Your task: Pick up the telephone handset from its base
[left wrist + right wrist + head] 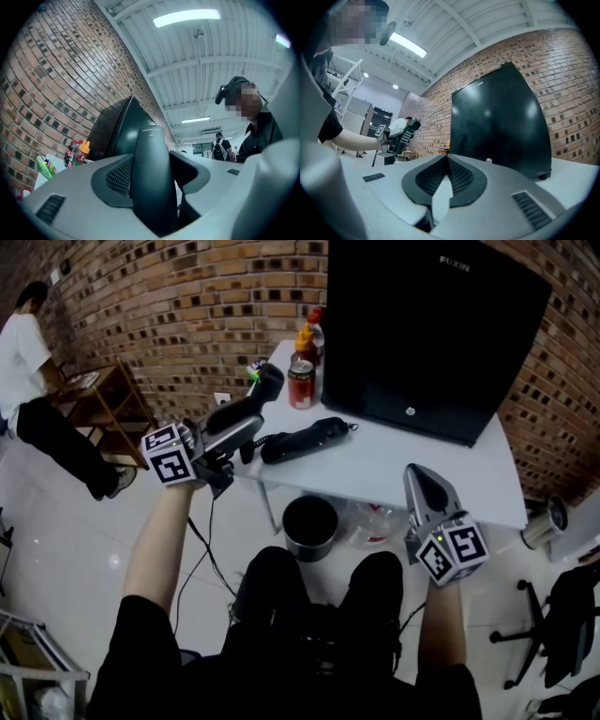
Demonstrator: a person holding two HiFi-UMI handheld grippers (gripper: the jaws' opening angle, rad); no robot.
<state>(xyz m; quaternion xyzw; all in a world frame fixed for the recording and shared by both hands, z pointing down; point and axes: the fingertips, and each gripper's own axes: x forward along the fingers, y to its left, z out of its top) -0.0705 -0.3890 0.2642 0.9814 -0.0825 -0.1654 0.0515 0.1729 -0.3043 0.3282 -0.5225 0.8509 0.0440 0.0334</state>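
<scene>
The black telephone handset (249,407) is off its base and tilted up, beyond the table's left front corner. My left gripper (236,434) is shut on its middle. In the left gripper view the handset (149,187) stands wedged between both jaws of that gripper (157,161). The black base (306,440) lies on the white table (412,470), with a coiled cord (269,440) running from it toward the handset. My right gripper (427,486) hovers at the table's front edge, its jaws shut and empty (444,158). In the right gripper view the handset (405,134) shows off to the left.
A large black cabinet (422,334) fills the back of the table. A red can (300,383) and sauce bottles (307,337) stand left of it. A black bin (309,526) sits under the table. A person (33,390) stands by a wooden shelf (108,399) at left.
</scene>
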